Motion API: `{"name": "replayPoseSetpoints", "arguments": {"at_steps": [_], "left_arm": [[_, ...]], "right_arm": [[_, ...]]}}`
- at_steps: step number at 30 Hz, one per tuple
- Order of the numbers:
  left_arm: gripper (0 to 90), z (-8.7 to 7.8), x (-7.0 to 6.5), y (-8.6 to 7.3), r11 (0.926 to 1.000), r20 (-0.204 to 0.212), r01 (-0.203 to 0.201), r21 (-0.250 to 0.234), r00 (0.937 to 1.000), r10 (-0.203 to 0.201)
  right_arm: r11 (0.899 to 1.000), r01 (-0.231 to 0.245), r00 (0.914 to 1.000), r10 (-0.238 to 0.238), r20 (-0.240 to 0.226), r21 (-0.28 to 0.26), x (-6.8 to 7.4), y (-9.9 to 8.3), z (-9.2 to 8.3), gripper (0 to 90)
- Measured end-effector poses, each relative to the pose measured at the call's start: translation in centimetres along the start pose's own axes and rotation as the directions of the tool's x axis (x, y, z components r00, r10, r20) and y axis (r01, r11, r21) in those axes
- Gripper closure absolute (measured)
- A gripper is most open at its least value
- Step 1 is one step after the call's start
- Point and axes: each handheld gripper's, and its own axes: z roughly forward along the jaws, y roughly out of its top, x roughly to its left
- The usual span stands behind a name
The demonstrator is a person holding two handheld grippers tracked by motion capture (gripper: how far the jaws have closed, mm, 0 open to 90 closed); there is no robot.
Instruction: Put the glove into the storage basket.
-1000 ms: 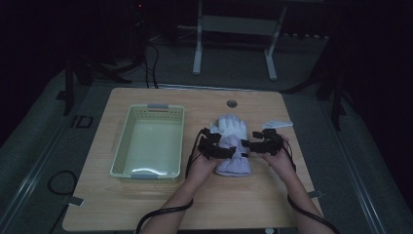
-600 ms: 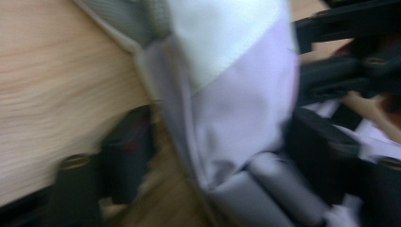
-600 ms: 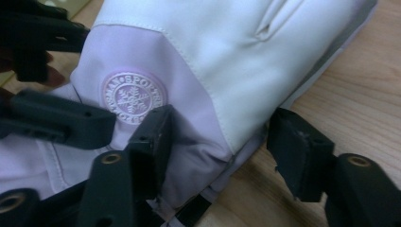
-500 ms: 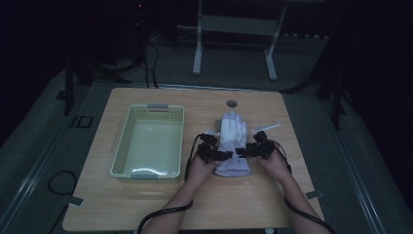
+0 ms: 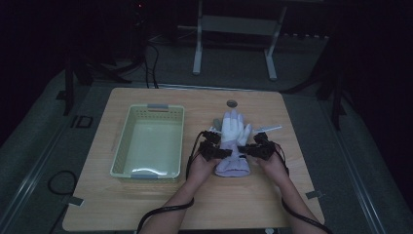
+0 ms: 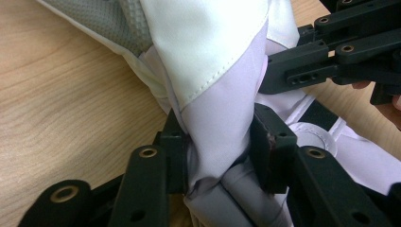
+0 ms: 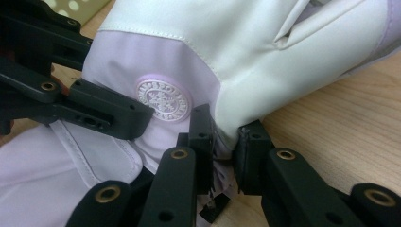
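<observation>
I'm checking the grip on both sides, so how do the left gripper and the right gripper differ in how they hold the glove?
The left gripper pinches a thick lilac fold on the glove; the right gripper pinches a thinner edge near the white-lilac seam. The left grips the glove's left edge, the right its right edge. Both are shut on it.

One glove [image 5: 233,144], one basket [image 5: 122,146], two grippers: left [image 5: 213,148], right [image 5: 256,147].
</observation>
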Motion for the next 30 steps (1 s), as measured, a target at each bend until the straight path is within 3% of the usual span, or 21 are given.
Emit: {"name": "replayPoseSetpoints", "arguments": {"at_steps": [7, 10, 16, 30], "left_arm": [[65.3, -1.1, -1.0, 0.8, 0.9995, -0.024, -0.033, -0.002, 0.9992, 0.033], [65.4, -2.1, -1.7, 1.3, 0.9967, -0.057, -0.078, -0.020, 0.9954, 0.077], [65.0, -4.0, -2.8, 2.2, 0.9921, -0.092, -0.115, -0.049, 0.9896, 0.111], [65.3, -8.8, -2.3, 3.8, 0.9906, -0.071, -0.134, -0.030, 0.9888, 0.131]], "right_arm": [[1.000, -0.003, 1.0000, 0.004, 0.006, -0.025, 0.5, 0.5, -0.9, 80.2], [0.999, 0.007, 0.9999, -0.007, 0.008, -0.050, 0.9, 1.0, -1.6, 80.3], [0.996, 0.016, 0.9994, -0.014, 0.031, -0.091, 2.2, 2.3, -3.2, 80.3], [0.991, 0.027, 0.9996, -0.027, 0.007, -0.132, 5.1, 5.0, -4.6, 80.3]]}}
